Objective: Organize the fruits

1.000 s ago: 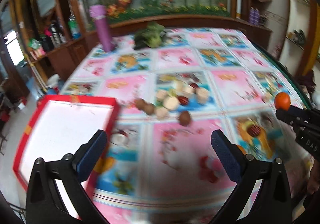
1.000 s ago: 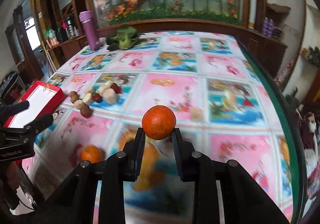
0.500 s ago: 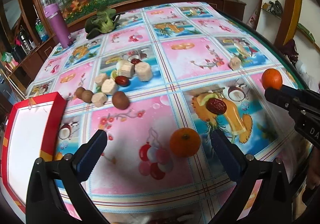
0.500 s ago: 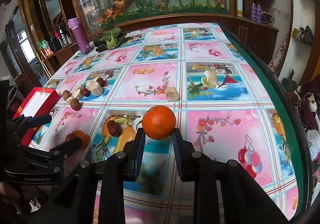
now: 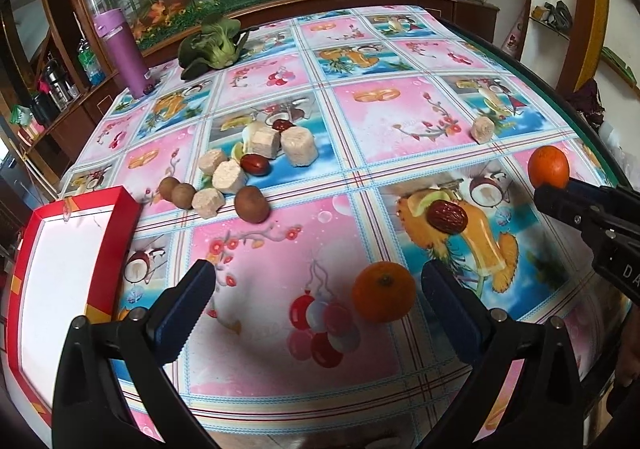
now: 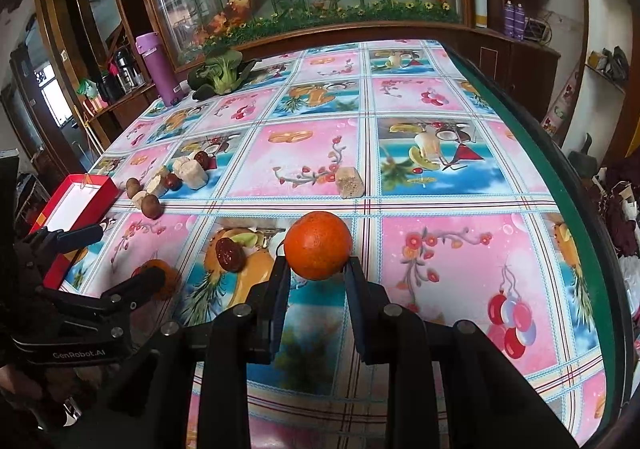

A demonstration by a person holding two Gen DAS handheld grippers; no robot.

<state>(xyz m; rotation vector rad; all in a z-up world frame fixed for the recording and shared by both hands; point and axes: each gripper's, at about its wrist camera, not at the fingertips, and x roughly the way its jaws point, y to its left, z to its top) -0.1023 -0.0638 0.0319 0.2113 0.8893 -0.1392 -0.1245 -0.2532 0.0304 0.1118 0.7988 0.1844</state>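
My right gripper [image 6: 318, 273] is shut on an orange [image 6: 319, 245], held above the table; the same held orange [image 5: 548, 167] shows at the right of the left wrist view. My left gripper [image 5: 318, 289] is open, and a second orange [image 5: 383, 291] lies on the tablecloth between its fingers, closer to the right one. That orange [image 6: 158, 277] is half hidden behind the left gripper [image 6: 96, 261] in the right wrist view. A red date [image 5: 447, 215] lies beyond it. A cluster of brown fruits [image 5: 251, 203], dates and pale chunks [image 5: 299, 146] sits further back.
A red box with a white inside [image 5: 60, 273] sits at the table's left edge. A lone pale chunk [image 5: 483, 130] lies to the right. A purple bottle [image 5: 122, 51] and a leafy vegetable [image 5: 214, 45] stand at the far end. The table's green rim [image 6: 576, 209] runs along the right.
The left gripper swung right from the red box, then came closer to the orange on the cloth, which now lies between its fingers. The right gripper has kept hold of its orange.
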